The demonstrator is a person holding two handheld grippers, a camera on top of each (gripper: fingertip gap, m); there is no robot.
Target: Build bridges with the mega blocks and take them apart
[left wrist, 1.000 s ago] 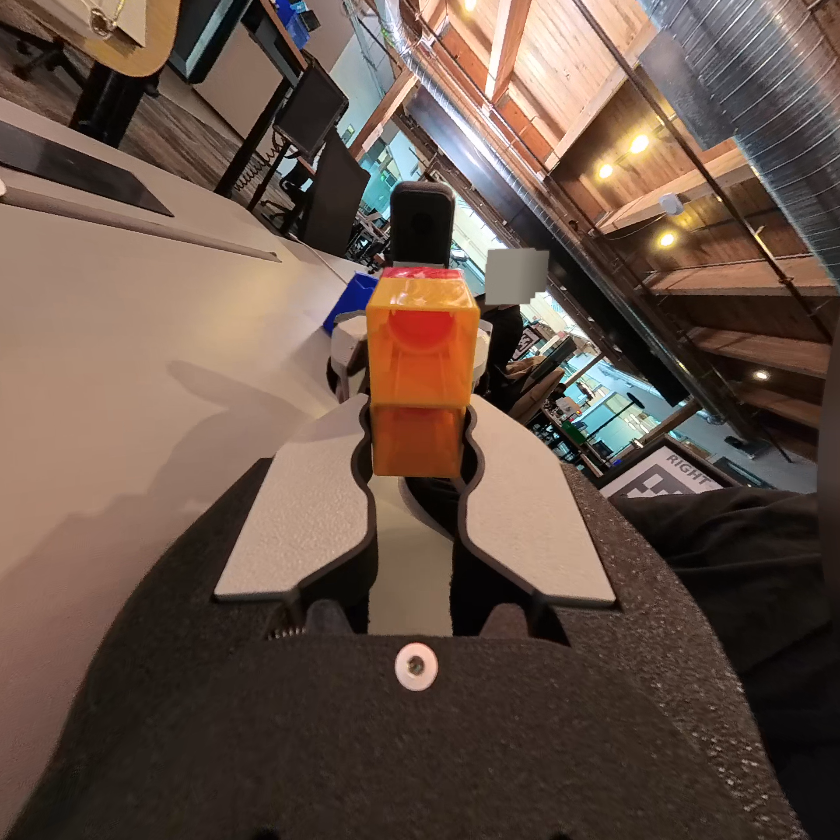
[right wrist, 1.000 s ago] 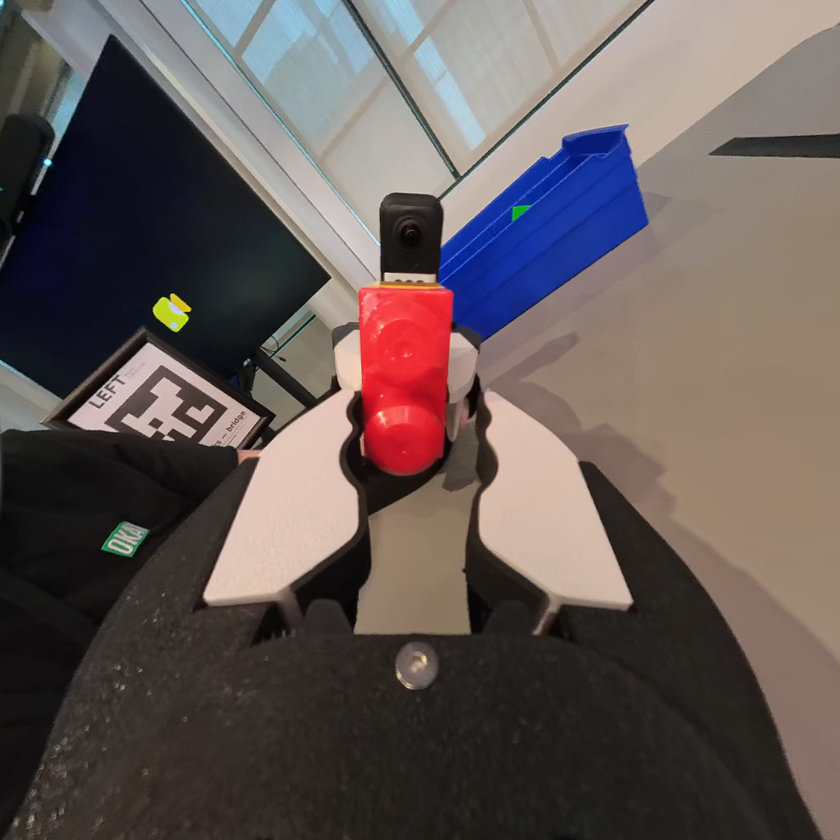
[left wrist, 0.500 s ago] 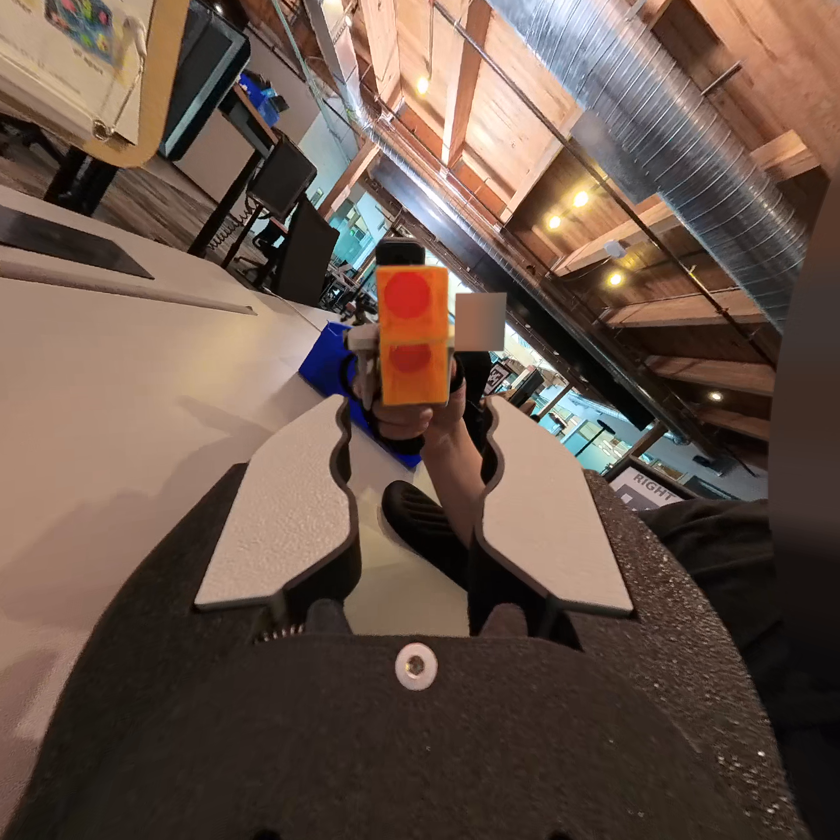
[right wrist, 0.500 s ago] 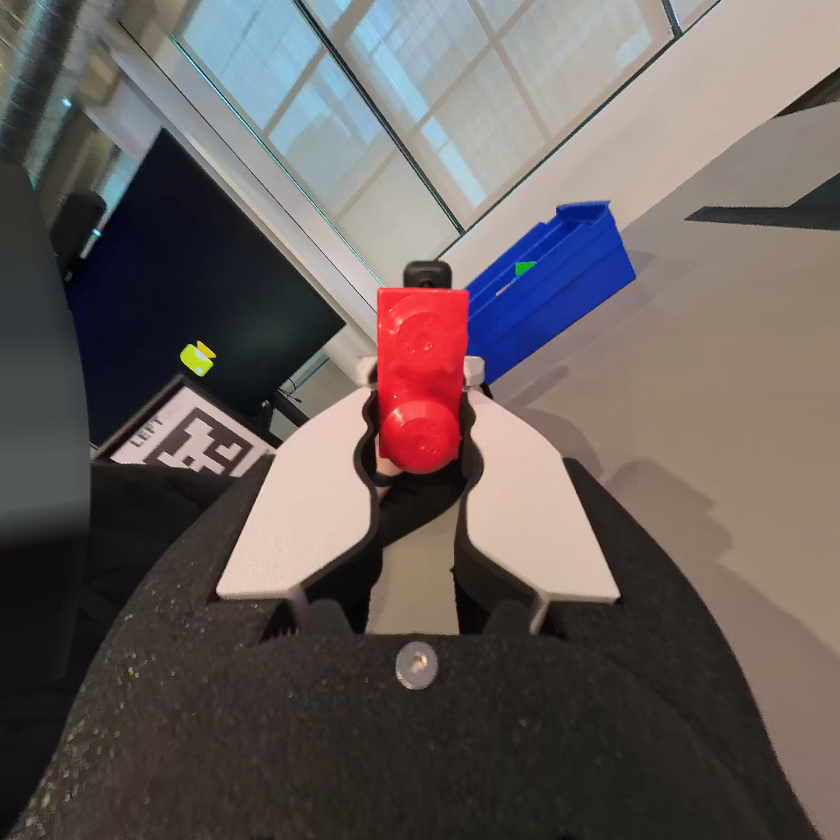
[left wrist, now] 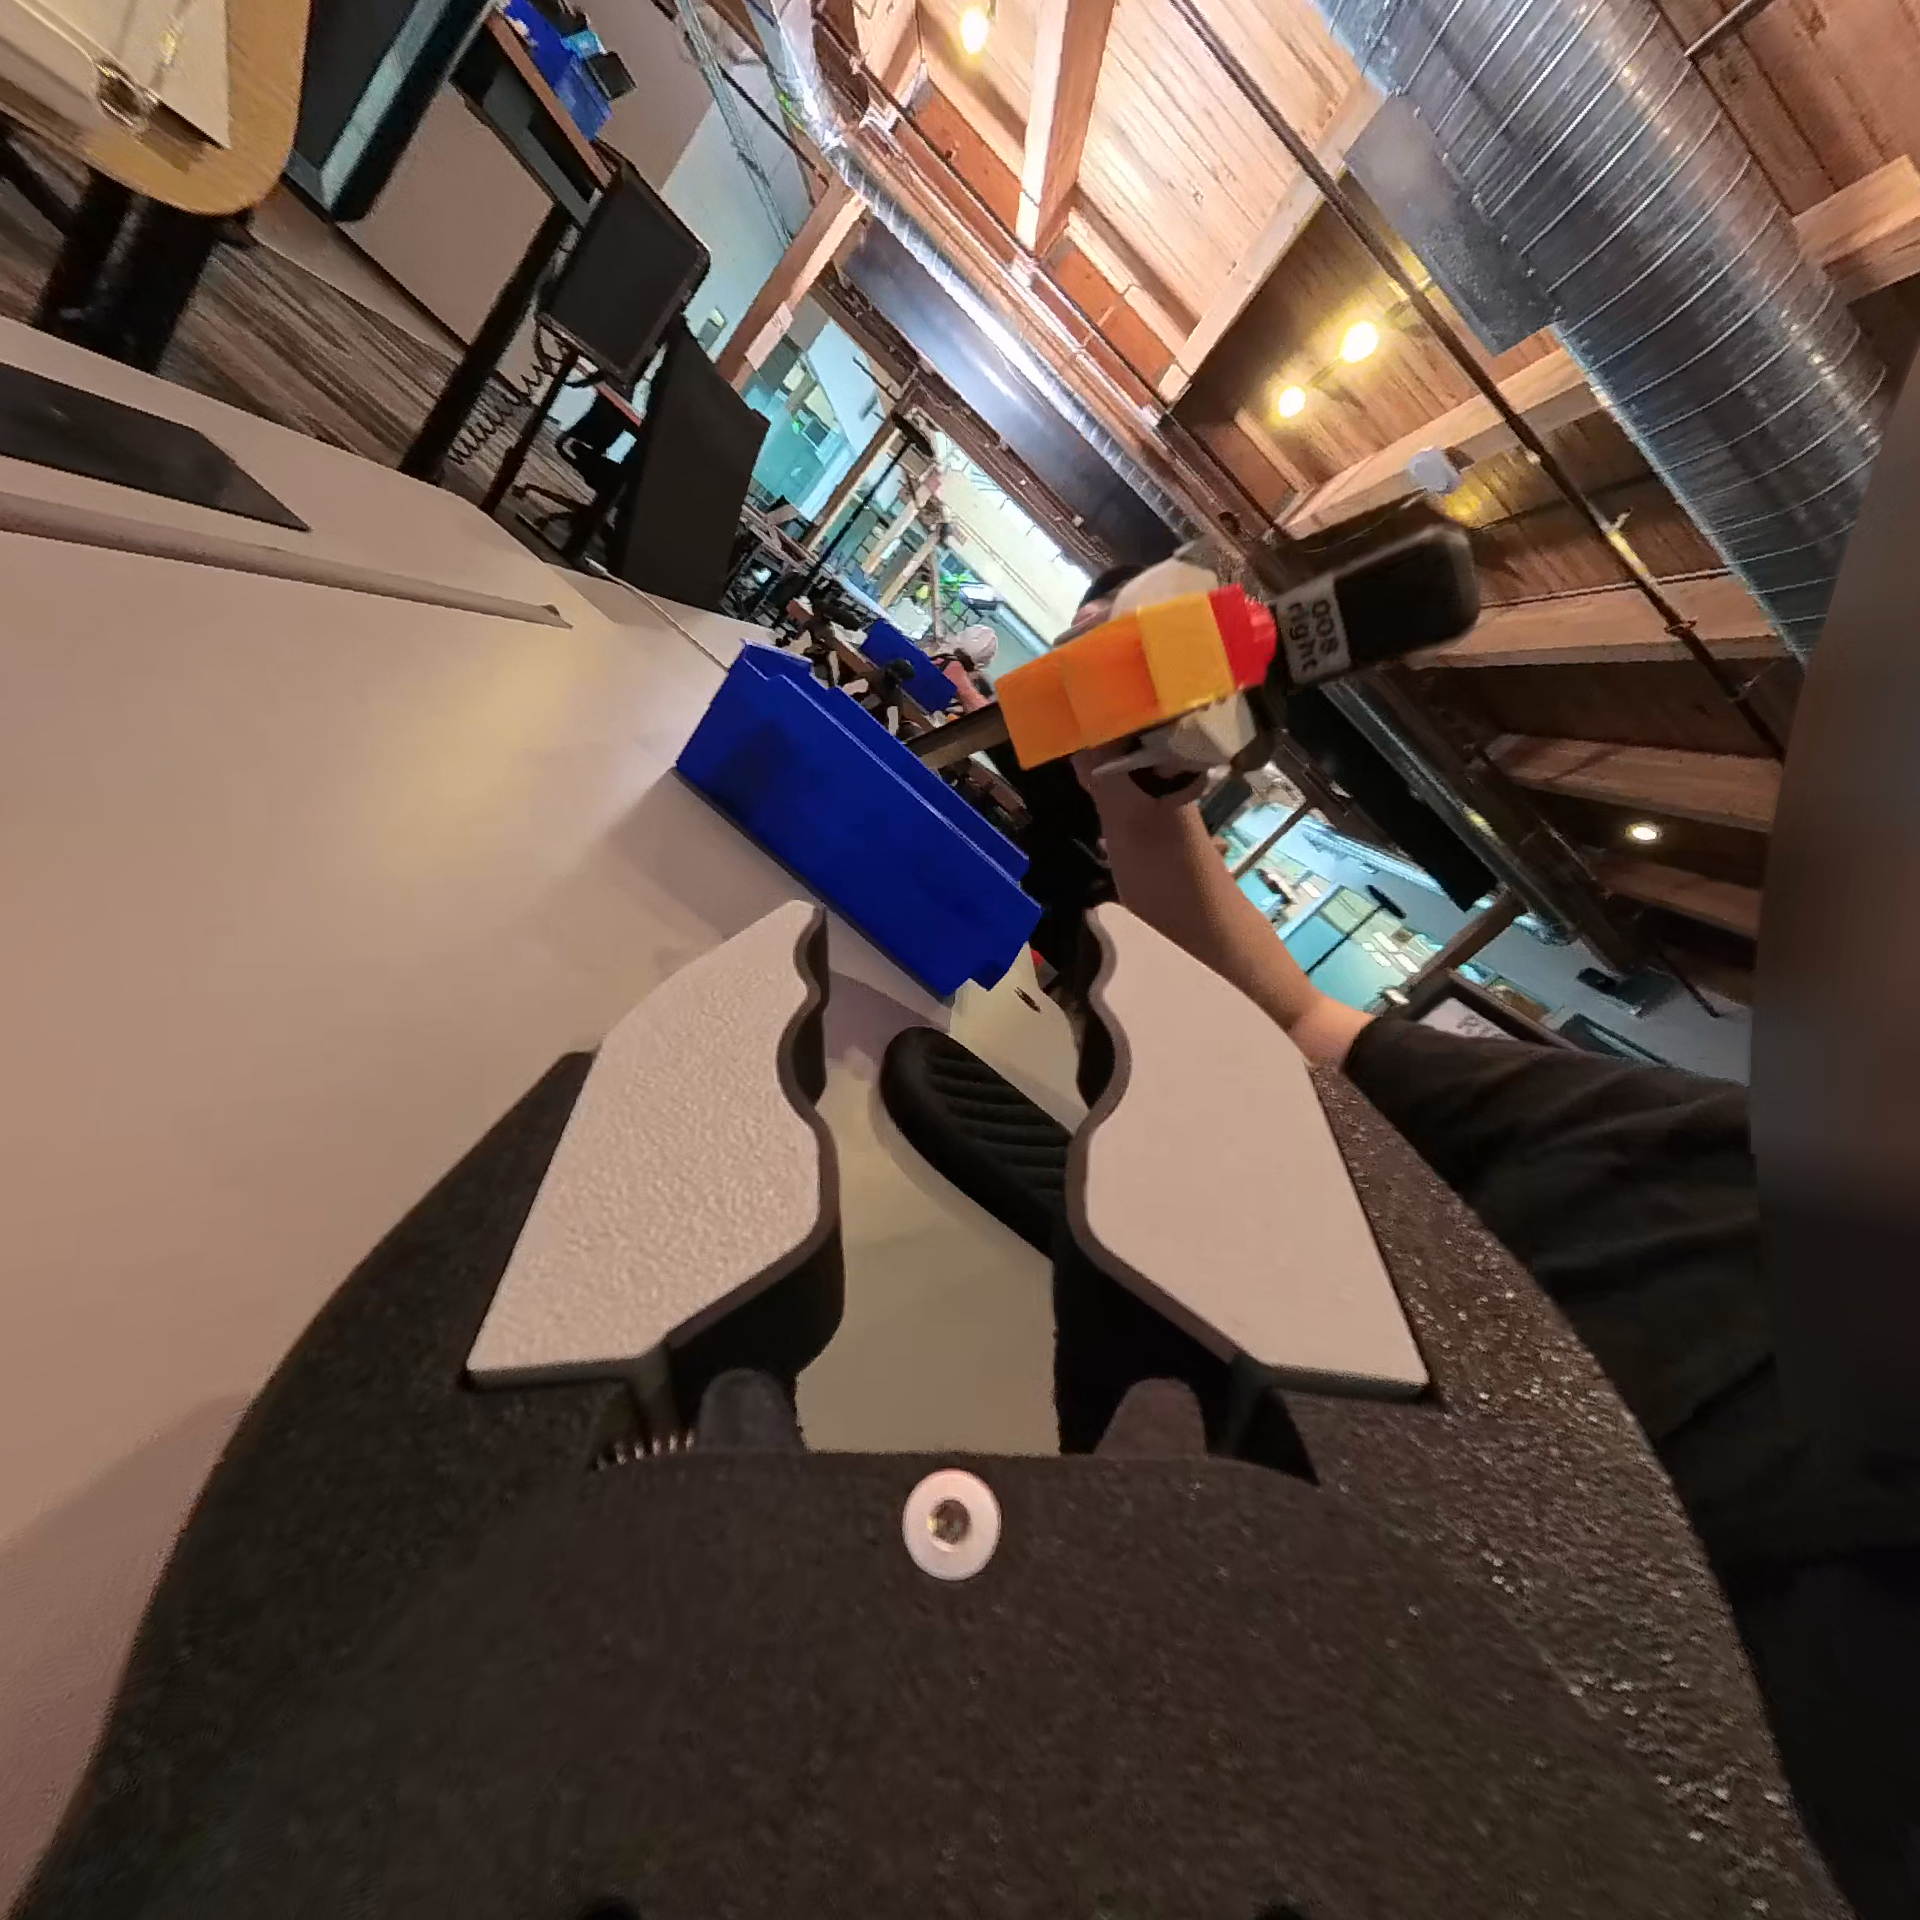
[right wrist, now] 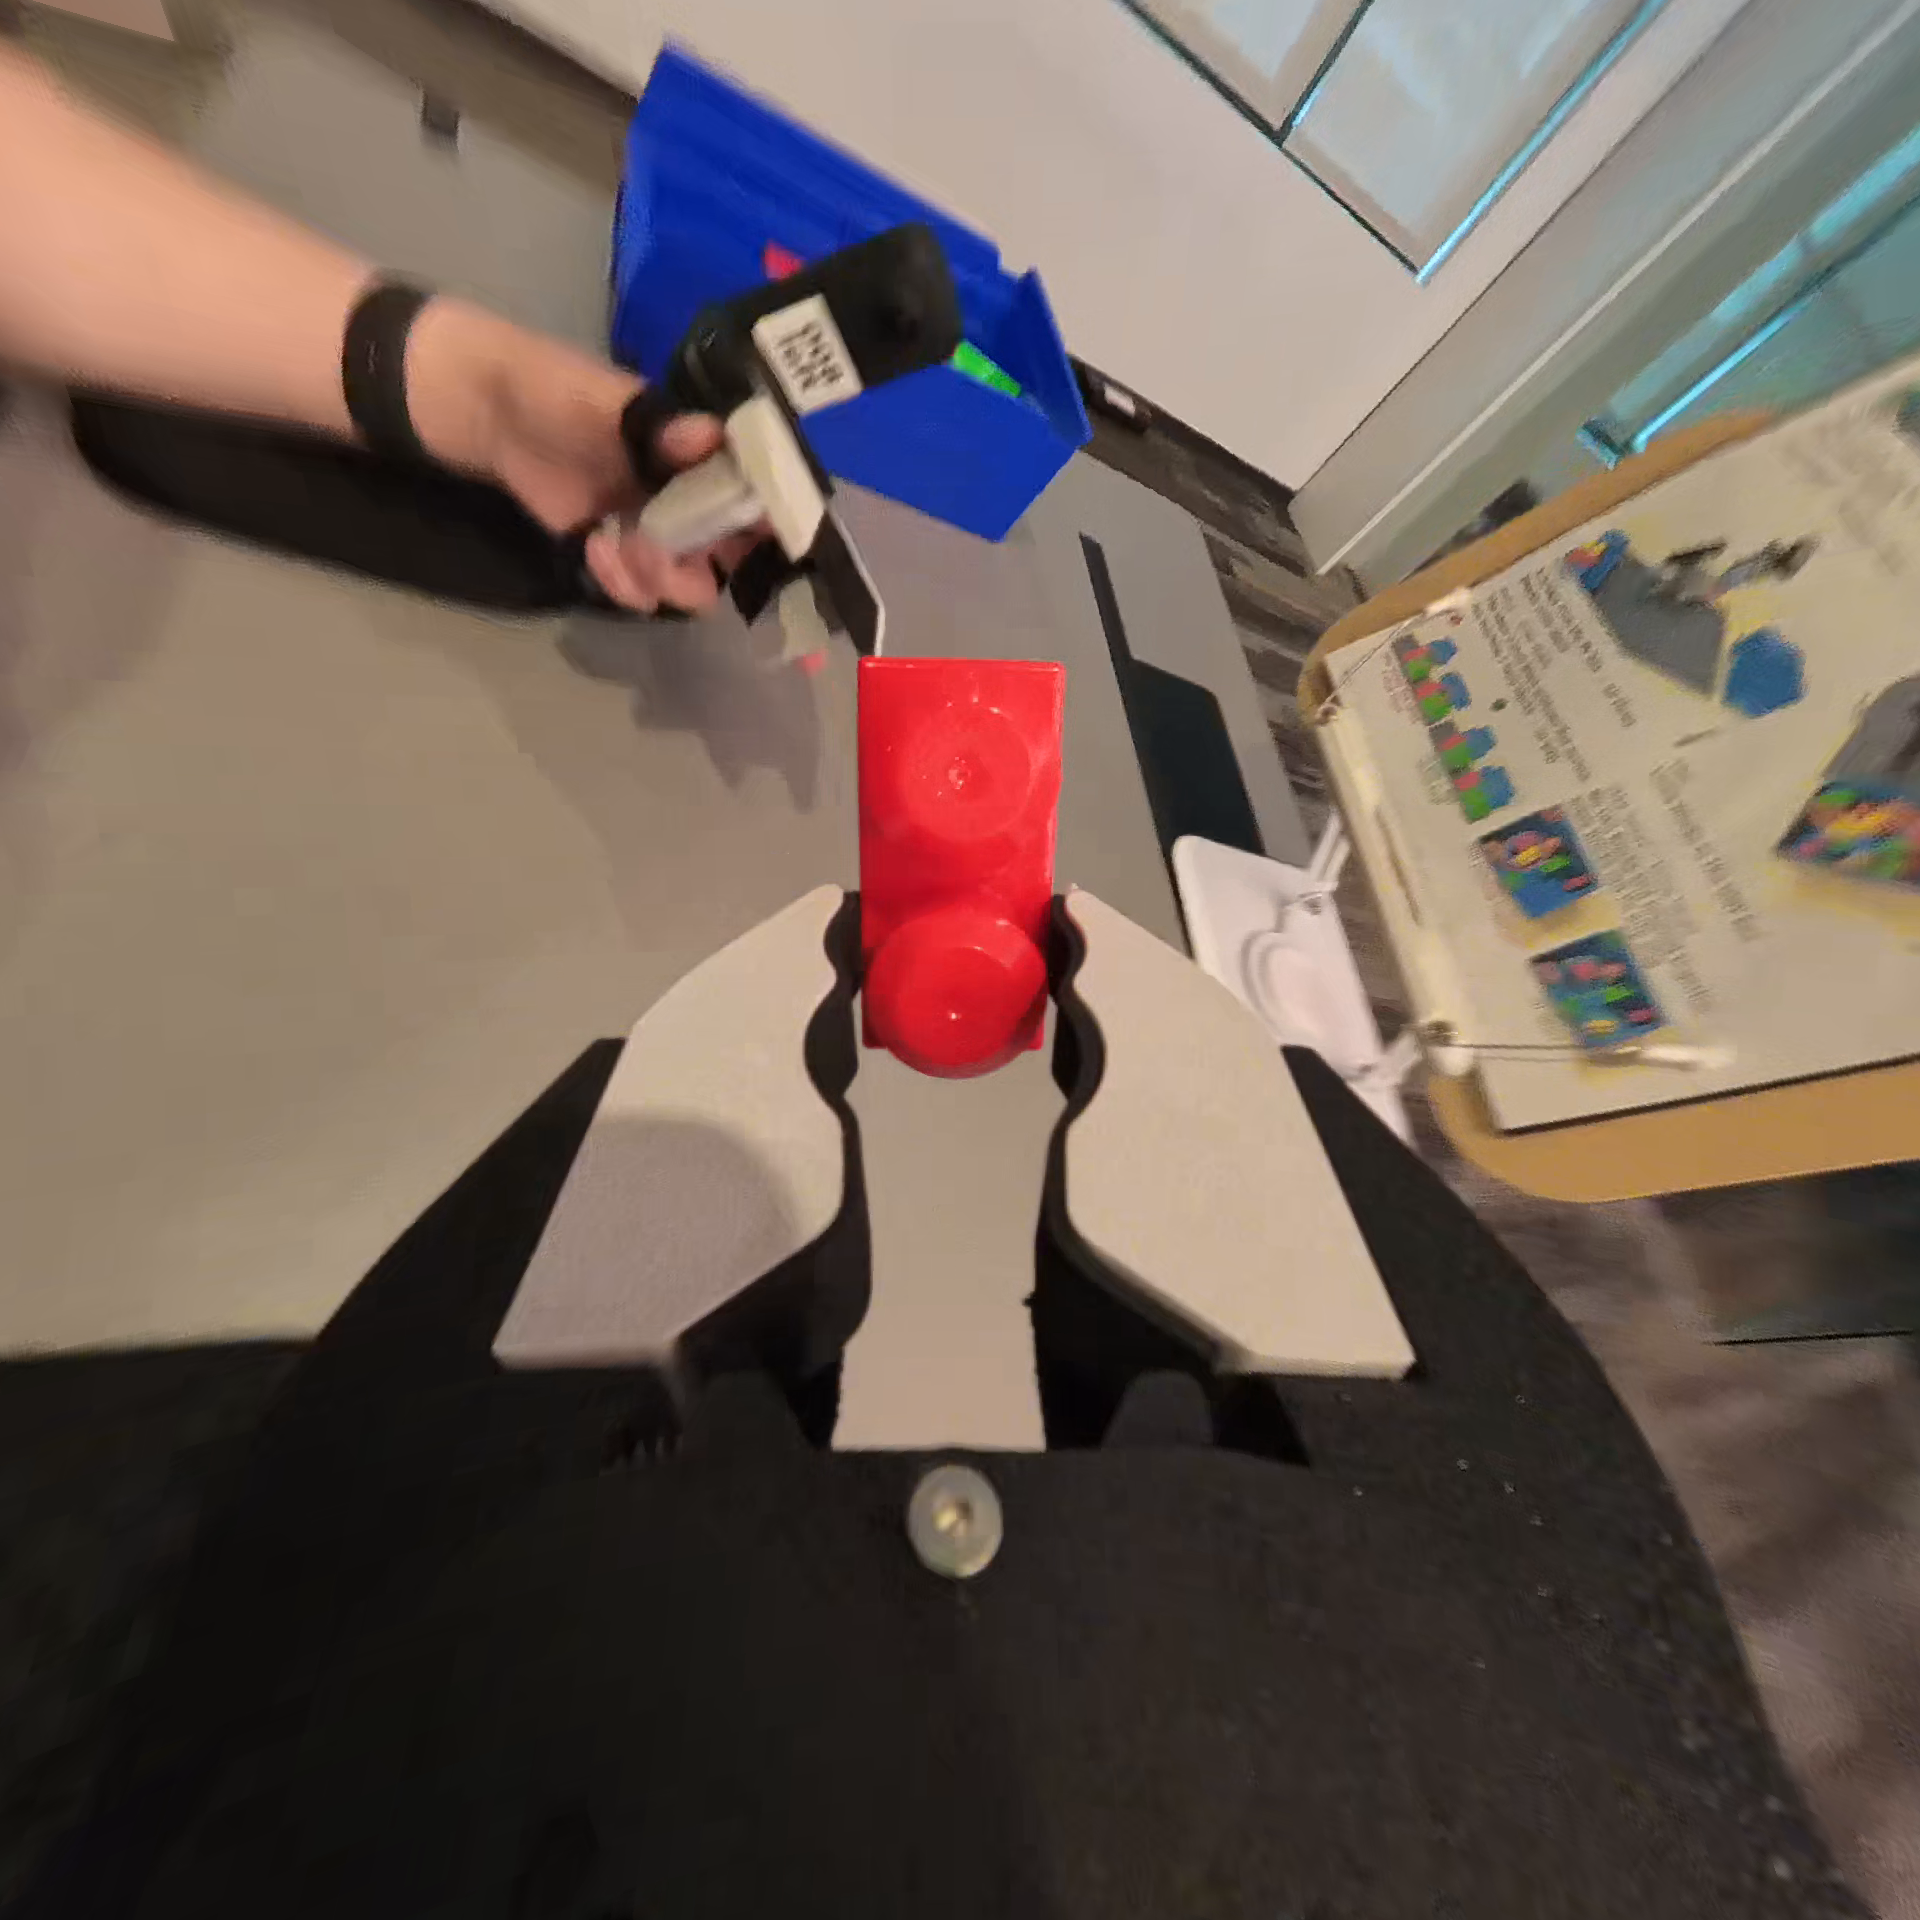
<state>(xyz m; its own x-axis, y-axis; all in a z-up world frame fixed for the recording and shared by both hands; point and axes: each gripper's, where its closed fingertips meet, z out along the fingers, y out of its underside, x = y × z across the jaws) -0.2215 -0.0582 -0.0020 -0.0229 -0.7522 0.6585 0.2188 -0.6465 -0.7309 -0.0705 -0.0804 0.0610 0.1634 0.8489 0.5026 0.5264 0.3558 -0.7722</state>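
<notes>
My right gripper (right wrist: 951,914) is shut on a red two-stud mega block (right wrist: 958,790) and holds it above the grey table (right wrist: 312,987). In the left wrist view the right gripper (left wrist: 1174,727) is up in the air at the right. There the red block (left wrist: 1242,629) tops a stack with a yellow block (left wrist: 1184,649) and an orange block (left wrist: 1081,696); these two are hidden in the right wrist view. My left gripper (left wrist: 958,935) is open and empty, low over the table. It also shows in the right wrist view (right wrist: 831,613), held by a hand.
A blue bin (left wrist: 852,821) stands on the table beyond my left gripper; in the right wrist view the bin (right wrist: 831,312) holds a green block (right wrist: 982,369). A round wooden table with a picture sheet (right wrist: 1610,779) stands at the right, past the table edge. About 20 cm separates my left fingertips from my right.
My left gripper has let go of the orange block, opened and drawn back. My right gripper has carried the whole stack away up and to the right, and turned down toward the table.
</notes>
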